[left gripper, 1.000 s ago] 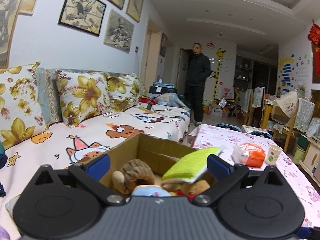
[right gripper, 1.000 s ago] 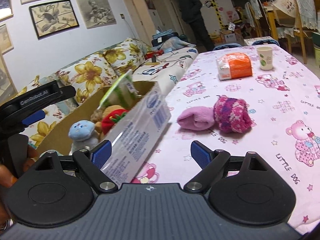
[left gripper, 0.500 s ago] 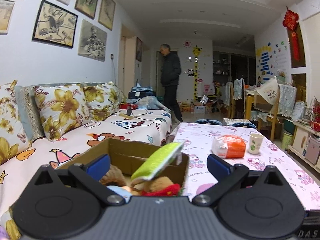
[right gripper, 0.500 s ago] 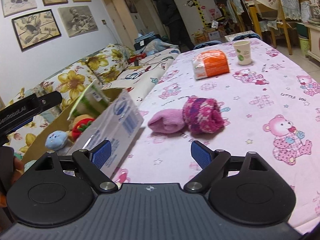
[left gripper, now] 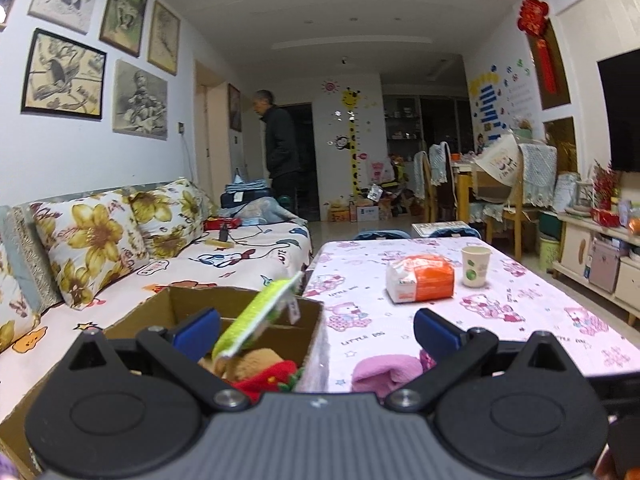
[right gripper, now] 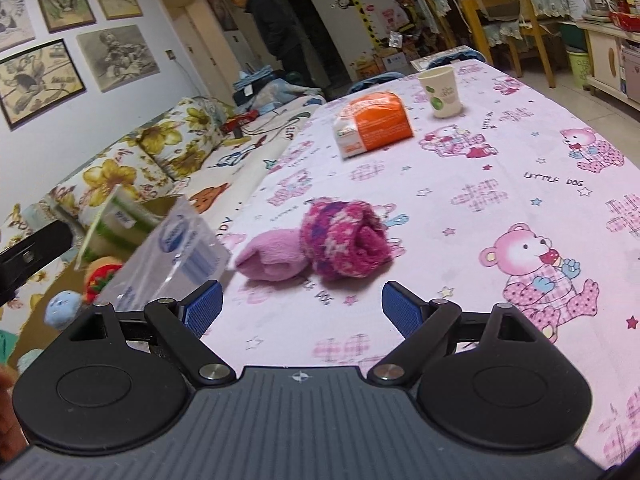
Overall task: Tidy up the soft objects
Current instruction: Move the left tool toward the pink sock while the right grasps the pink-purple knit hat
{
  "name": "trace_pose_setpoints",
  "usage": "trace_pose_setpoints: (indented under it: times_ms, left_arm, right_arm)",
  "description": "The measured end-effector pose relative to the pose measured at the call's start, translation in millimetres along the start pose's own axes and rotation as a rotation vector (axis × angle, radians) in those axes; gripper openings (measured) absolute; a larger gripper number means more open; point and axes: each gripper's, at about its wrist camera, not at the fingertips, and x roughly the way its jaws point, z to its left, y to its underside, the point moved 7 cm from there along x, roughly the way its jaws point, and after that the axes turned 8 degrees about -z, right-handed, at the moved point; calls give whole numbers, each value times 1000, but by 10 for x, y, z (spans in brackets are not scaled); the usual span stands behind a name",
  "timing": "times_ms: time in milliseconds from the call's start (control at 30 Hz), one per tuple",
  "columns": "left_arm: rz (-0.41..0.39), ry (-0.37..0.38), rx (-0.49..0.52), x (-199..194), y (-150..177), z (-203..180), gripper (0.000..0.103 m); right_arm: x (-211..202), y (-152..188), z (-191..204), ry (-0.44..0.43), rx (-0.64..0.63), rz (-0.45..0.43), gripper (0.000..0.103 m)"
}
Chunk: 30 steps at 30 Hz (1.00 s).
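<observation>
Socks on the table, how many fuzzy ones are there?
2. A plain pink sock lies beside a pink-and-purple speckled sock, touching it, just ahead of the open right gripper. More could be hidden in the cardboard box.

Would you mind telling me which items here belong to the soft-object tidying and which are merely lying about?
Part of the job:
- plain pink rolled sock
- magenta-and-purple fuzzy knitted sock
- brown cardboard box of plush toys
- open right gripper

Just lying about:
- orange-and-white tissue pack
- white paper cup
- clear plastic bag
</observation>
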Motion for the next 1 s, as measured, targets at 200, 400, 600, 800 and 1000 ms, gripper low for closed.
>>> trace_pose_setpoints:
  times_ms: [200, 400, 600, 800, 1000]
  left_arm:
    - [9, 37, 39, 1, 52, -120, 102]
    - [14, 84, 102, -18, 102, -266, 102]
    - [27, 119, 157, -22, 165, -382, 102]
    - [38, 134, 194, -8, 213, -448, 102]
    - [40, 148, 213, -10, 236, -536, 102]
  right_arm:
    - [181, -38, -213, 32, 53, 6, 103]
    - [408, -100, -365, 49, 79, 4, 103]
    - [650, -143, -448, 62, 79, 1, 103]
    - [803, -144, -421, 54, 94, 14, 103]
    - [889, -76, -371, 56, 50, 33, 103]
